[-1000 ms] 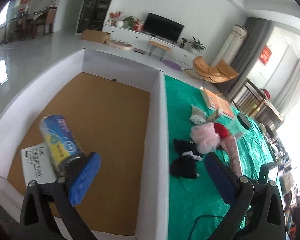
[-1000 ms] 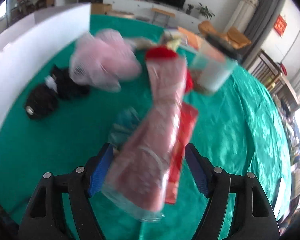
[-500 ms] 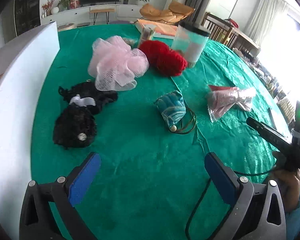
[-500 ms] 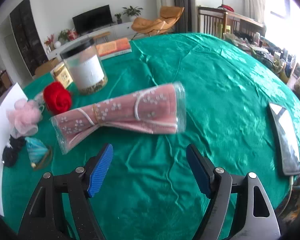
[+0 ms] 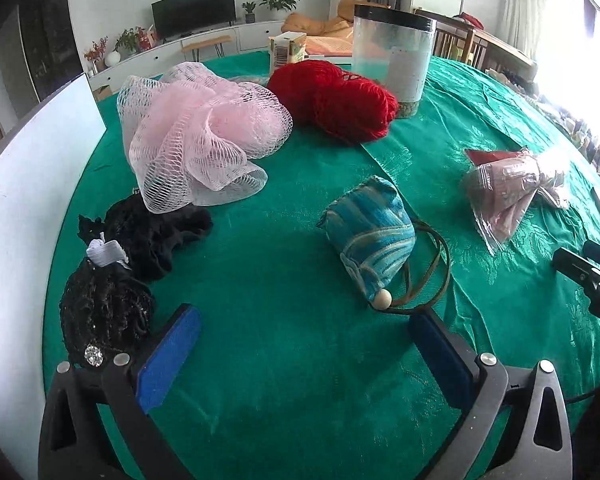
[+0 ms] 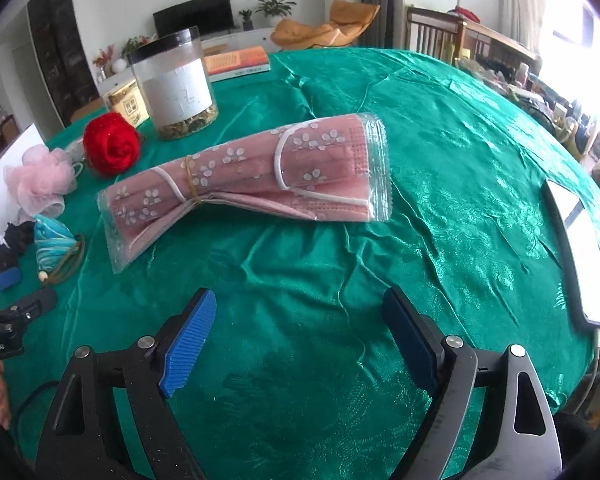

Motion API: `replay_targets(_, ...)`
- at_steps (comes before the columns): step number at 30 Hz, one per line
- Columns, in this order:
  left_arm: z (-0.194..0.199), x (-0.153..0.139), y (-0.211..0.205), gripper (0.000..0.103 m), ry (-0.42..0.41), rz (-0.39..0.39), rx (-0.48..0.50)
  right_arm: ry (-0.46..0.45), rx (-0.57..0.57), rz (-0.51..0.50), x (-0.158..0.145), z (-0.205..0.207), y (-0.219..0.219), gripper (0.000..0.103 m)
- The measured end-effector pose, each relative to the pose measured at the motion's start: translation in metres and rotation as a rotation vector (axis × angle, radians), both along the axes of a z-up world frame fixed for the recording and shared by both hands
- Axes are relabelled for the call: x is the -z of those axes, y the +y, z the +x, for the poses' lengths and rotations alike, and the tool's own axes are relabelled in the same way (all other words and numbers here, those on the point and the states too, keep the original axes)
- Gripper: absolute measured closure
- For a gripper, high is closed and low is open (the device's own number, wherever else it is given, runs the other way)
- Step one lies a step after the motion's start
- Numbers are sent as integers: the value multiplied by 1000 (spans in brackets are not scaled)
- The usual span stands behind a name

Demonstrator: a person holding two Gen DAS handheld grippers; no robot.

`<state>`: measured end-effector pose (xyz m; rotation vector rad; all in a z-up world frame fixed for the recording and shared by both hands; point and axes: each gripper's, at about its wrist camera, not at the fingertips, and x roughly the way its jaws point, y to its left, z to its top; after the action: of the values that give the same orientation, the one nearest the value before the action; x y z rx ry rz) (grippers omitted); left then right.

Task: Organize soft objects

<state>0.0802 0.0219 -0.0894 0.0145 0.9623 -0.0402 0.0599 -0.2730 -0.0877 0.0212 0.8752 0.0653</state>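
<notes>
My left gripper is open and empty above the green tablecloth. Just ahead of it lies a blue drawstring pouch. Black lace items lie at its left, a pink mesh pouf and red yarn farther back. My right gripper is open and empty. A bagged pack of pink flowered masks lies on the cloth ahead of it, also in the left wrist view.
A white box wall runs along the table's left side. A clear jar with a black lid, a small carton and a book stand at the back. A phone on a cable lies at the right.
The left gripper swung from the white box to the table and moved closer to the pouch. The right gripper let go of the mask pack, which now lies on the cloth.
</notes>
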Motion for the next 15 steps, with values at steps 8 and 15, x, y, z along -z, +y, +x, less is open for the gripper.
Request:
replay_targets(8,0,0,0,0,-1,1,0,-13,14,-41,5,-36,18,9)
replay_targets(15,0,0,0,0,-1,1,0,-14,15,-43,6,-41,20,9)
